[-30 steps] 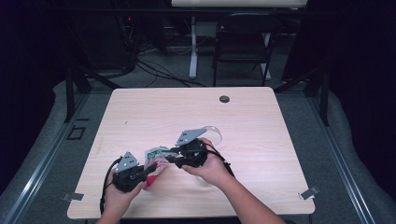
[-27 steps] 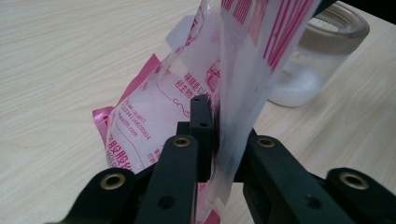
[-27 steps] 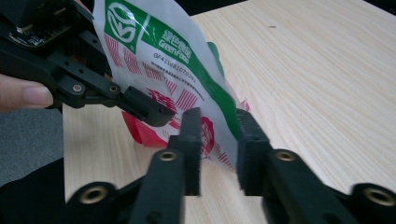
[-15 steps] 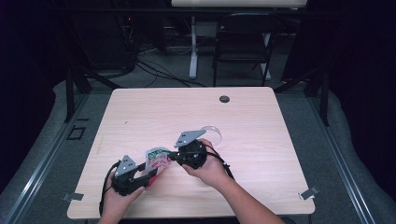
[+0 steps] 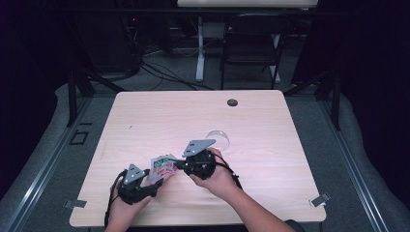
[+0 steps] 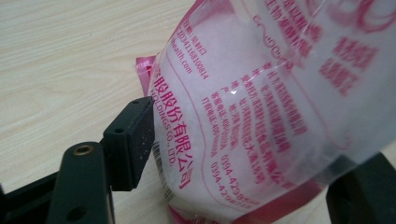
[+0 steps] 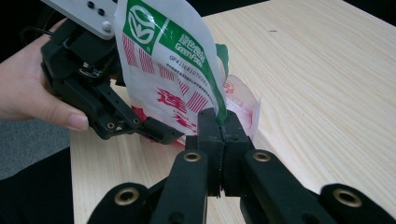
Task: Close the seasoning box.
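A white plastic bag [image 5: 162, 166] with red and green print stands on the table between my two grippers. My right gripper [image 7: 219, 123] is shut on the bag's [image 7: 168, 70] green-trimmed edge, jaws pressed together with the film between them. My left gripper [image 6: 252, 154] has just been opening its jaws. They stand wide on either side of the bag [image 6: 261, 102], and the left pad [image 6: 135, 135] is just off the film. In the high view the left gripper [image 5: 153, 178] is near the table's front left and the right gripper [image 5: 176, 164] is just right of the bag.
A clear round plastic piece [image 5: 220, 137] lies on the wooden table [image 5: 290, 145] just beyond my right hand. A dark cable hole [image 5: 232, 102] sits near the far edge. A chair [image 5: 251, 43] and cables stand on the floor behind the table.
The left hand has sunk a little toward the table's near edge and its jaws have spread. The right gripper has closed on the bag's edge.
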Demonstrator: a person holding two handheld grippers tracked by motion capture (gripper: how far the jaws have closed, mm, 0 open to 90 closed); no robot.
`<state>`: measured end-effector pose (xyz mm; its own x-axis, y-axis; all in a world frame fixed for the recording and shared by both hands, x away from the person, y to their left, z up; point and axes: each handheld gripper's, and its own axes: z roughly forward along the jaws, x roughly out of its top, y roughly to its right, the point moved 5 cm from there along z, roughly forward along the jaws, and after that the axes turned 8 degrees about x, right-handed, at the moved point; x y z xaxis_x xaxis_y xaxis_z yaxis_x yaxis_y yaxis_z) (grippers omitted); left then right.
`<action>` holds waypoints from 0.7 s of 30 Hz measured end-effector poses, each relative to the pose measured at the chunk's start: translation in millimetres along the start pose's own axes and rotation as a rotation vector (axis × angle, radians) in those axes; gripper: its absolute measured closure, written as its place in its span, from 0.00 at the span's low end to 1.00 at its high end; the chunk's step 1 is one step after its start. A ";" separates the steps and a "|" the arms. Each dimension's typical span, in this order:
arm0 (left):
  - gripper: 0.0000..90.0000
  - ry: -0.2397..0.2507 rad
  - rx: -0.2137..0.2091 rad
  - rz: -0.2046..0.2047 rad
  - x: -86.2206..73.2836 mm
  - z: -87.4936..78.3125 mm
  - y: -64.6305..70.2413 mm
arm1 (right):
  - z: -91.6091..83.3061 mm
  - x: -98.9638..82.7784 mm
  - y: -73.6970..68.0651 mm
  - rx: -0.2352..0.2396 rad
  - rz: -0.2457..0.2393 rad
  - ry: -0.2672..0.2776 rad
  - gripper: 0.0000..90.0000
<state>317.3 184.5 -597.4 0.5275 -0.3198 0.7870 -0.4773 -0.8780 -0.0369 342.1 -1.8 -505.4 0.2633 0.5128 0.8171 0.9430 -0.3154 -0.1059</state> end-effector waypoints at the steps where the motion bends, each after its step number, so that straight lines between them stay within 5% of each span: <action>1: 0.36 -0.010 -0.003 -0.001 -0.8 1.1 -0.2 | 0.2 0.0 -0.4 0.003 0.005 0.006 1.00; 8: 0.31 -0.071 0.010 0.025 -6.9 12.4 1.3 | -0.8 -2.0 -0.7 0.005 0.009 0.002 0.99; 21: 0.32 -0.088 0.029 0.072 -4.0 26.2 4.2 | -1.2 -3.7 -3.5 0.000 0.022 0.004 0.98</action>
<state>331.7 172.8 -616.8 0.5528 -0.4114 0.7247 -0.4964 -0.8611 -0.1101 337.6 -3.5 -507.3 0.2832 0.5026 0.8168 0.9370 -0.3267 -0.1238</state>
